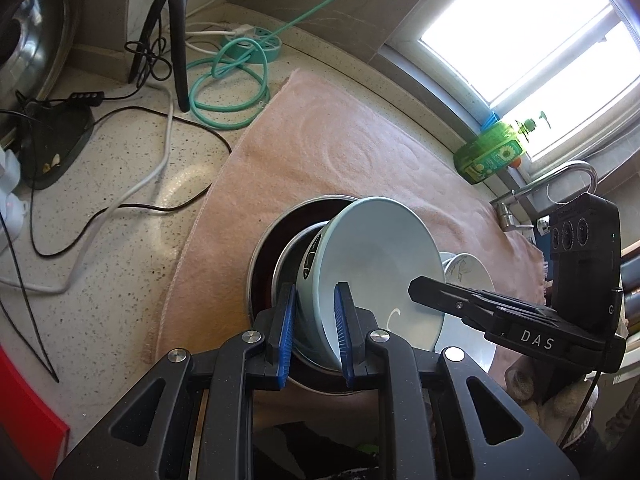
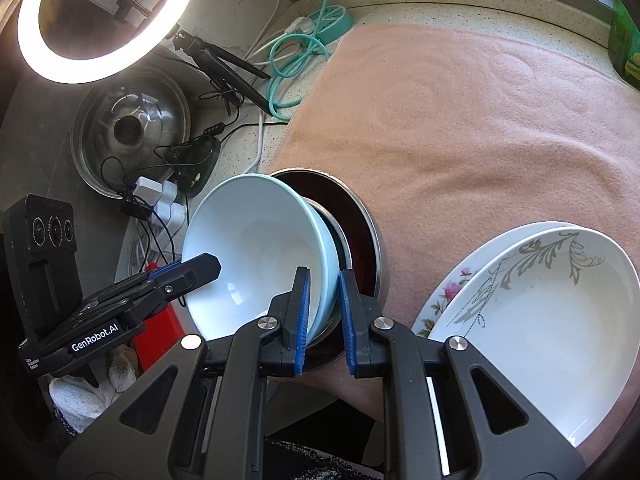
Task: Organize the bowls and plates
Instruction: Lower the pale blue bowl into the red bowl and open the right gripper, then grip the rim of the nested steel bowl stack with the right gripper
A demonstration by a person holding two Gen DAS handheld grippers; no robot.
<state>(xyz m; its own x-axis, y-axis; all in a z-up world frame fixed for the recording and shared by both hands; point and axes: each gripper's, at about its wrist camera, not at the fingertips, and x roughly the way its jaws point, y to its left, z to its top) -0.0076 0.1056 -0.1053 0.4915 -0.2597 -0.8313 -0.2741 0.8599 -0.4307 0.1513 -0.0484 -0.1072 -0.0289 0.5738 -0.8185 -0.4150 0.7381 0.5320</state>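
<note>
The pale blue bowl point(image 1: 376, 264) sits tilted on its side over the pink towel point(image 1: 340, 148), its open face turned toward the right, nested against a metal bowl point(image 1: 288, 264) that in turn lies inside a larger dark-lined steel bowl point(image 1: 260, 256). The stack is near the front edge of the towel, on the speckled counter point(image 1: 128, 200).

The left claw point(image 1: 316, 332) is closed on the left rim of the pale blue bowl, 1 blue pad inside the bowl and 1 on its outer wall. The right claw point(image 2: 324, 320) pinches the opposite rim of the same bowl in the same way, its blue pads point(image 2: 303, 320) pressed to either side of the wall. So the bowl is gripped from 2 sides at once.

Just right of the stack, 2 white plates point(image 2: 540, 304) lie stacked on the towel, the top one with a grey leaf pattern, the lower one with pink flowers at its edge.

Farther out, at the far left, a teal cable point(image 1: 228, 92) coils beside a teal power strip point(image 1: 260, 40), with a black tripod leg point(image 1: 178, 48) standing close by. A lit ring light point(image 2: 108, 20) and a steel pot lid point(image 2: 128, 132) are at the left. A green bottle point(image 1: 492, 152) lies by the window point(image 1: 520, 28) on the far right, near a tap point(image 1: 560, 184).
</note>
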